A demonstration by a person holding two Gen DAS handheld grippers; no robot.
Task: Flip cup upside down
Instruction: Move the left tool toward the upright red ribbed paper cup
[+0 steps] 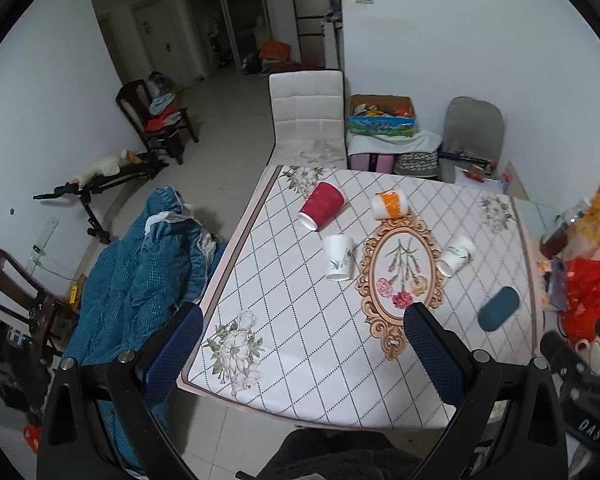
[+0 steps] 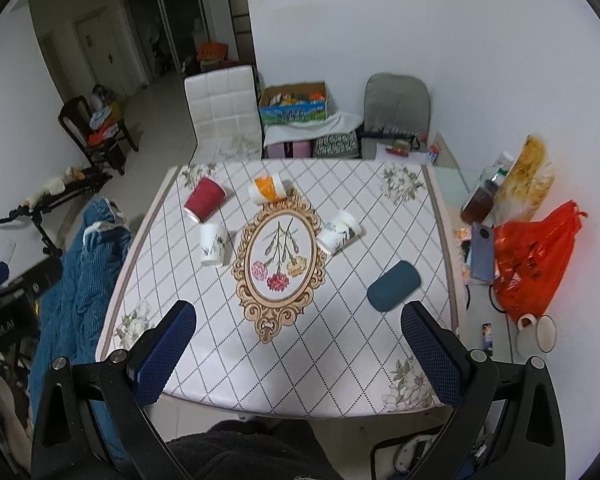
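Note:
Several paper cups are on the patterned table (image 1: 300, 320) (image 2: 340, 340). A red cup (image 1: 322, 205) (image 2: 204, 199) lies on its side at the far left. An orange-and-white cup (image 1: 389, 205) (image 2: 267, 189) lies on its side at the far middle. A white flowered cup (image 1: 339, 258) (image 2: 213, 245) stands mouth down left of the oval print. Another white flowered cup (image 1: 455, 256) (image 2: 339, 233) lies on its side right of the print. My left gripper (image 1: 304, 354) and right gripper (image 2: 298, 354) are both open and empty, above the table's near edge, far from the cups.
A dark teal case (image 1: 499, 314) (image 2: 393, 286) lies on the table's right part. A red plastic bag (image 2: 534, 256), bottle, phone and mug (image 2: 538, 332) sit on the side table to the right. A blue quilt (image 1: 140, 272) lies left of the table. A white chair (image 1: 308, 116) stands behind it.

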